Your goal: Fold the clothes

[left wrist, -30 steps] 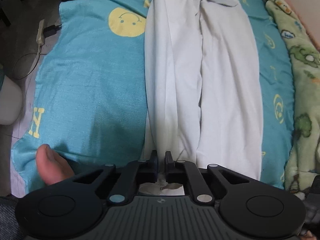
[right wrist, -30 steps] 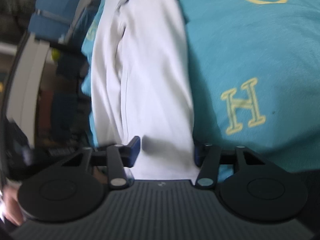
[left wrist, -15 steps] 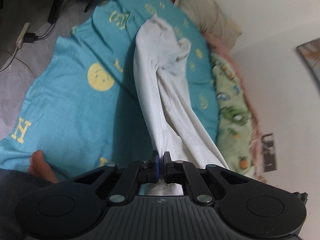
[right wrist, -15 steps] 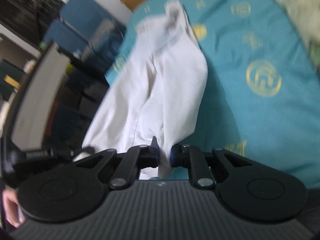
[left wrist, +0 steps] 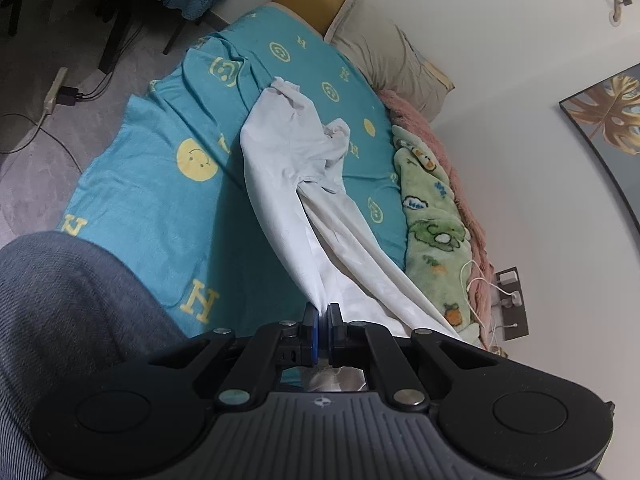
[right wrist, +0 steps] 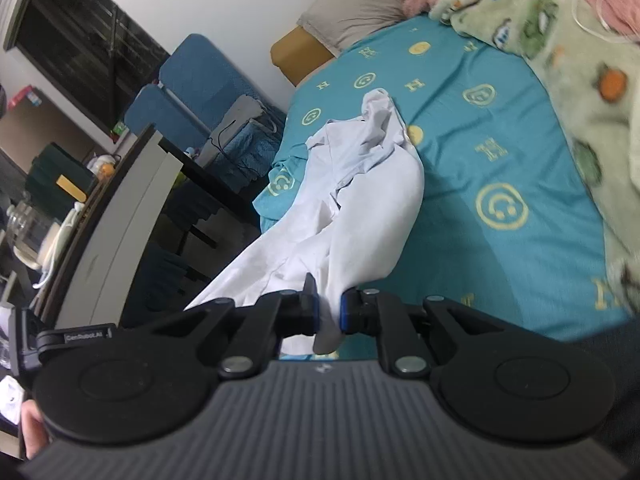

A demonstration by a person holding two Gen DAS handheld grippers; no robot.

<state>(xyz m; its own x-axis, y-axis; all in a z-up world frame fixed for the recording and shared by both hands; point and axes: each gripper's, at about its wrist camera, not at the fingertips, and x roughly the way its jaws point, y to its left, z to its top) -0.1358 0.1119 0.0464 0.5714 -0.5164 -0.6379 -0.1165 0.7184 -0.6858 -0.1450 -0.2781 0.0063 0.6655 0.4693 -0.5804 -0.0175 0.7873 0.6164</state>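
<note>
- Pants, basically: white trousers [left wrist: 288, 168], thin light fabric, totally limp. They sag between the two grips, with the far end lying bunched on the teal bedsheet [left wrist: 152, 200].
- Handling-wise I'd guess almost no weight, no stiffness, a bit slidey against itself, so the layers will probably shift if it gets swung around. Not fragile at all.
- Best hold looks like the very edge, at the corners of the near end, so the cloth hangs flat rather than in a rope.
- Left gripper [left wrist: 322, 326] is pressed together on a pinch of the near edge, cloth running tight up from the tips.
- Right gripper [right wrist: 328, 312] is pinching another bit of that end, with a small gap left where the fabric passes through and a flap dangling below.
- Off to the side: green cartoon blanket [left wrist: 432, 216], pink fuzzy one behind it, beige pillow [left wrist: 380, 48] at the head.
</note>
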